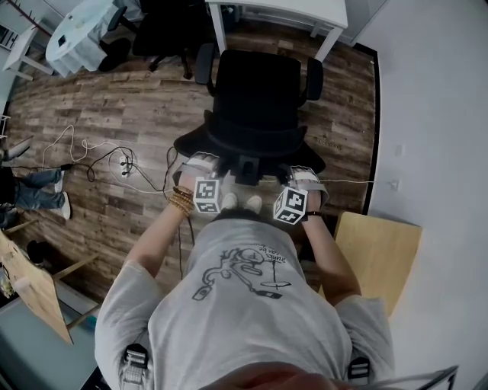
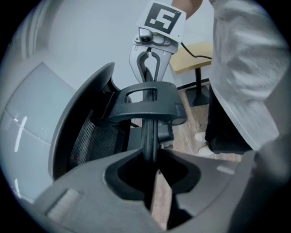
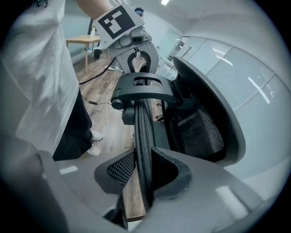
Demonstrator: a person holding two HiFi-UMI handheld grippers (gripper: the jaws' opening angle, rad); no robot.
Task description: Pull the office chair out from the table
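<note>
The black office chair [image 1: 255, 99] stands just in front of me, its seat facing the white table [image 1: 282, 11] at the top of the head view. My left gripper [image 1: 200, 166] and right gripper [image 1: 305, 180] grip the top edge of the backrest, one at each side. In the left gripper view the left gripper [image 2: 152, 169] is shut on the thin mesh backrest rim [image 2: 149, 132], with the right gripper [image 2: 148, 61] clamped farther along. The right gripper [image 3: 143, 175] is likewise shut on the rim [image 3: 142, 132], and the left gripper [image 3: 135, 57] shows beyond the backrest bracket [image 3: 143, 91].
Cables and a power strip [image 1: 122, 161] lie on the wooden floor at the left. A wooden stool [image 1: 377, 255] stands at my right by the white wall. Another black chair [image 1: 164, 30] and a round white table [image 1: 80, 34] are at the back left. A person's legs [image 1: 34, 190] show at the left edge.
</note>
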